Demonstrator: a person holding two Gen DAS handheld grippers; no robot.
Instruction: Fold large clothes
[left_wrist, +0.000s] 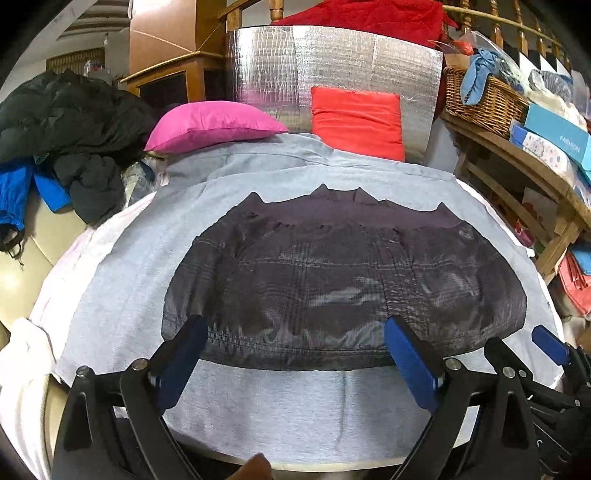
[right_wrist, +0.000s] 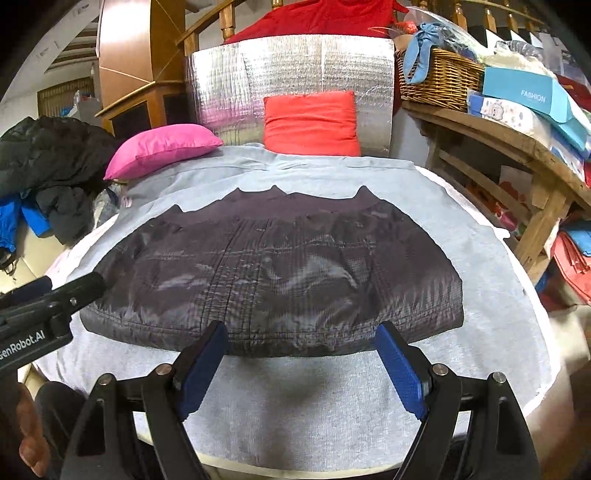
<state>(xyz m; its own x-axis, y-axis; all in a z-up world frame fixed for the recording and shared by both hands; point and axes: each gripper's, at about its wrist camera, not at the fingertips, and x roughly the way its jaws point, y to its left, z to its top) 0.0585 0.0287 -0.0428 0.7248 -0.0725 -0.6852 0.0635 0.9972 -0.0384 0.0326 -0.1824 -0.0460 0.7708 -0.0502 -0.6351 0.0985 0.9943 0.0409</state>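
Note:
A dark grey quilted garment (left_wrist: 343, 280) lies flat and folded on a light grey cloth (left_wrist: 258, 410) that covers the table; it also shows in the right wrist view (right_wrist: 280, 273). My left gripper (left_wrist: 295, 328) is open and empty, its blue-padded fingers (left_wrist: 410, 362) just above the garment's near edge. My right gripper (right_wrist: 301, 332) is open and empty at the same near edge, to the right of the left one. The right gripper's finger (left_wrist: 550, 343) shows at the left view's right edge, and the left gripper's body (right_wrist: 48, 306) at the right view's left edge.
A pink pillow (left_wrist: 210, 125) and a red pillow (left_wrist: 358, 118) lie at the table's far end before a silver foil panel (left_wrist: 332, 62). A pile of dark clothes (left_wrist: 70, 122) sits at left. A wooden shelf (right_wrist: 491, 136) with a wicker basket (right_wrist: 436, 77) and boxes stands at right.

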